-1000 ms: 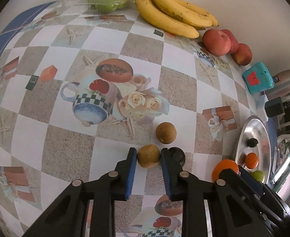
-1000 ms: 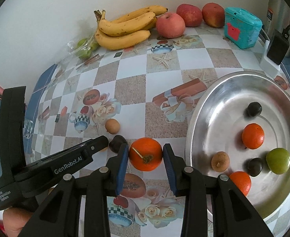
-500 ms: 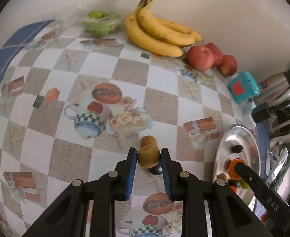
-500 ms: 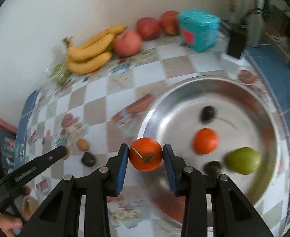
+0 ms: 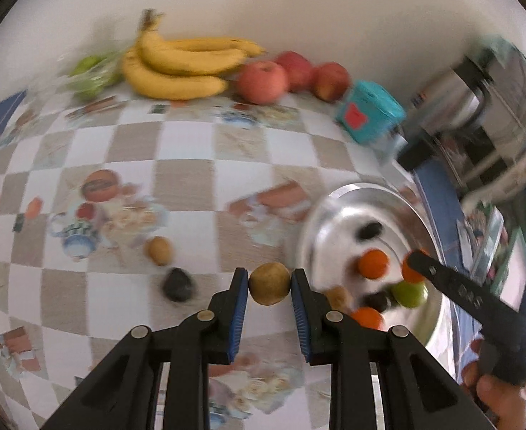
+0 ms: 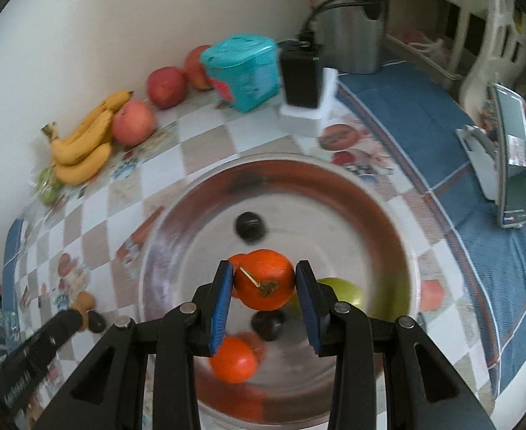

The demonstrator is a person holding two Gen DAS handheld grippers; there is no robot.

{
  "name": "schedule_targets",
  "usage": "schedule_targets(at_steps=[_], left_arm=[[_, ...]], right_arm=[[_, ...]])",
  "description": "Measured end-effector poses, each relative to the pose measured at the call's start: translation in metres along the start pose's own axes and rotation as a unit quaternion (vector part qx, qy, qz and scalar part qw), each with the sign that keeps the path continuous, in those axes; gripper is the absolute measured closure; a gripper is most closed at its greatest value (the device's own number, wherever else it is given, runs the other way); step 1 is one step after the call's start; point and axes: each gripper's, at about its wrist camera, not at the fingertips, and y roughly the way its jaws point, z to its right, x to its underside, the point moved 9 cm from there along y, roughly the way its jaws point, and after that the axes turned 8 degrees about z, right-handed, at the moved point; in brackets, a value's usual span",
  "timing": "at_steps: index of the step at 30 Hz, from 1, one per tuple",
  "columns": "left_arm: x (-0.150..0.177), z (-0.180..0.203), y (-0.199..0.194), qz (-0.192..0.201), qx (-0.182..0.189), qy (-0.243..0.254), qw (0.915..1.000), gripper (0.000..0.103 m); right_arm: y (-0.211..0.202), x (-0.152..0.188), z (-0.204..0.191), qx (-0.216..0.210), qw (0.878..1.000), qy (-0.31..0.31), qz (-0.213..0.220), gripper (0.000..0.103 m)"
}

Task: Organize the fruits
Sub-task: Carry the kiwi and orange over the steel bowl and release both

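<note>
Over crowded steel bowl (image 6: 399, 236), right fingers (image 6: 307, 297) clamped on orange (image 6: 264, 279); left fingers (image 5: 300, 297) on brown fruit (image 5: 269, 283).

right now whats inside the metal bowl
In the metal bowl: a dark fruit, an orange, a green fruit and another dark fruit. The held orange hangs over the middle, half covering another orange and whatever lies under it.
</note>
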Motion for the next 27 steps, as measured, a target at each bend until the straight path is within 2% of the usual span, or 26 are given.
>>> schedule_targets(at_steps=[5, 9, 27], left_arm=[[0.019, 0.04, 0.01, -0.023, 0.016, 0.056, 0.998, 0.076], [0.03, 0.056, 0.019, -0.035, 0.016, 0.081, 0.996, 0.076], [0.045, 0.061, 0.034, -0.056, 0.007, 0.096, 0.9938, 0.075]], right_arm=[[0.003, -0.001, 0.01, 0.004, 1.0, 0.009, -0.003, 0.065], [0.007, 0.002, 0.014, 0.006, 1.0, 0.015, -0.009, 0.065], [0.009, 0.001, 0.014, 0.002, 1.0, 0.019, -0.01, 0.065]])
